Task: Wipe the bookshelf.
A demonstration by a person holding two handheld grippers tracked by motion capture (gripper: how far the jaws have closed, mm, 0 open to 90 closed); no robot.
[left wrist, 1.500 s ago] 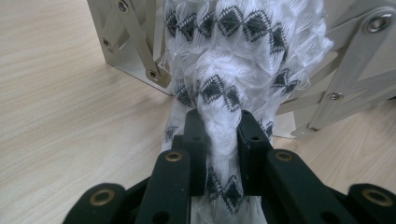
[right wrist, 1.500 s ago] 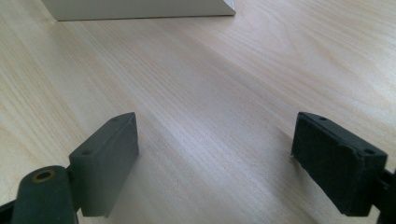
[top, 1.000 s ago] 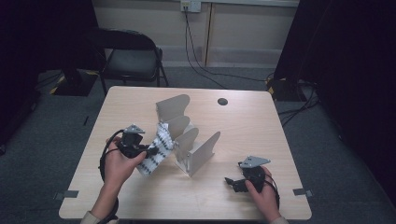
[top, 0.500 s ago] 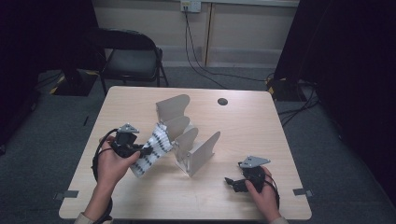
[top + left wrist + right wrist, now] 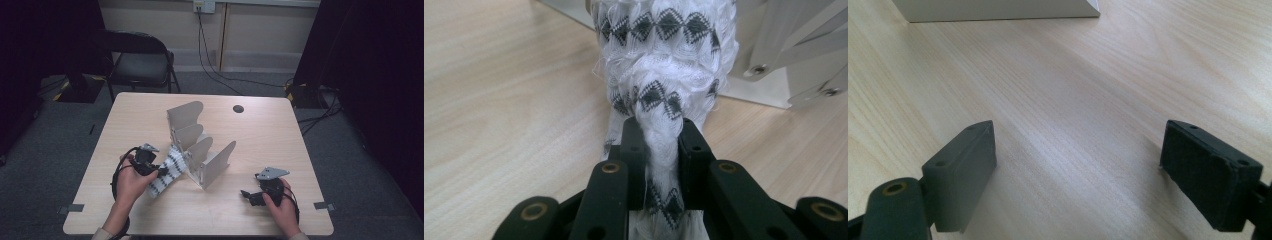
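The left gripper [image 5: 161,171] is clenched on a white cloth [image 5: 166,169] with black diamond bands, its jaws pinching a bunched fold of it, as the left gripper view shows with the cloth [image 5: 659,100] squeezed between the two black pads [image 5: 633,150]. The grip sits at the cloth's near end, probably so the rest can trail free toward the rack [image 5: 200,150], a grey metal divider stand with several curved fins that stands in the middle of the desk [image 5: 280,135]. The cloth lies stretched on the desk from the gripper up to the rack's left side, its far end touching or just beside the lowest fins; whether it is tucked into a slot I cannot tell. Holding it low and close to the wood seems meant to keep it taut and steerable. The right gripper [image 5: 248,196] rests near the desk's front right corner, well apart from the rack, jaws released wide with only bare wood between them in the right gripper view [image 5: 1078,170]; it looks parked out of the way, ready to steady the rack if needed. A dark round grommet [image 5: 238,108] sits near the far edge.
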